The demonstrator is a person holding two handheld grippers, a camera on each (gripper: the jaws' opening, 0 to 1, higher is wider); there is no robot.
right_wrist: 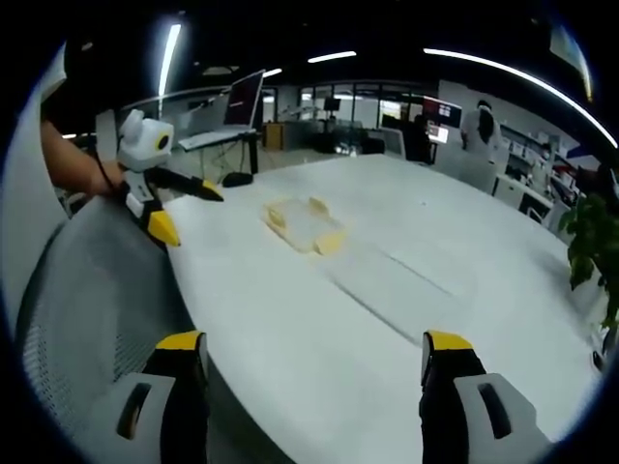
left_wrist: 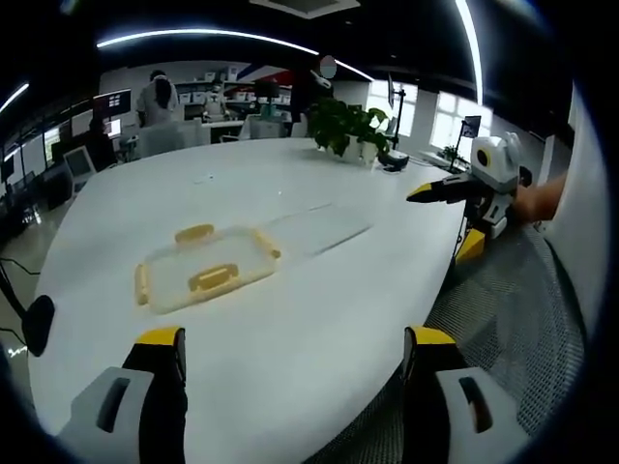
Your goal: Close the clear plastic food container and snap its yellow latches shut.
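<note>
Not started: clear container [left_wrist: 206, 268] w/ yellow latches [left_wrist: 213, 278] sits mid-table [left_wrist: 319, 329], untouched. Left gripper [left_wrist: 290, 353] & right gripper [right_wrist: 314, 358] both spread wide, holding nothing. Next, I'd guess: reach in, press lid.

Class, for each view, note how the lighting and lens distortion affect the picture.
Left gripper view: ceiling light strips bow into arcs, bright windows wash out, and the clear container looks faint against the white table. Right gripper view: the table edge curves and the container is small and soft.
</note>
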